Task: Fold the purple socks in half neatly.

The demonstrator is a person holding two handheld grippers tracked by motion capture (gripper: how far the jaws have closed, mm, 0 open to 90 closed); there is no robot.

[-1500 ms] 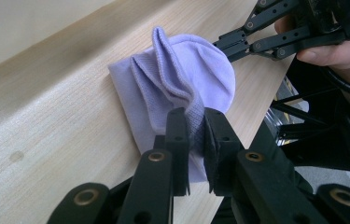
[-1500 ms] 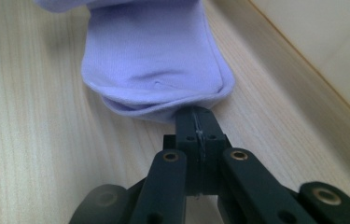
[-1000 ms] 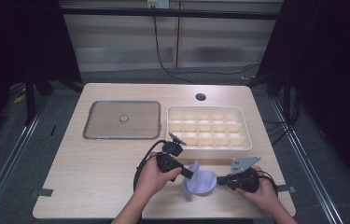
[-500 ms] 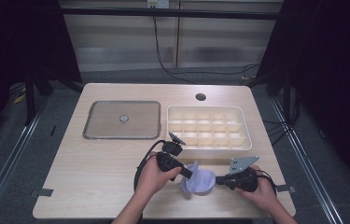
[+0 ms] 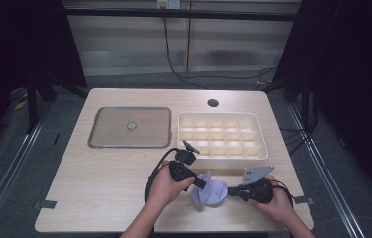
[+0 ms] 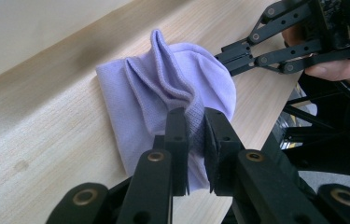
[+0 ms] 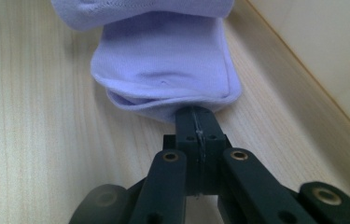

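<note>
Just in front of the compartment tray, the lilac sock lay bunched, pinched from either end by the left gripper and right gripper, folding apparently midway and stowing yet undone.

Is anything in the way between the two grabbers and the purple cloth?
No, nothing is. The left gripper is already pinching a bunched fold of the purple cloth, and the right gripper is shut on its edge from the other side. The cloth lies on the table.
</note>
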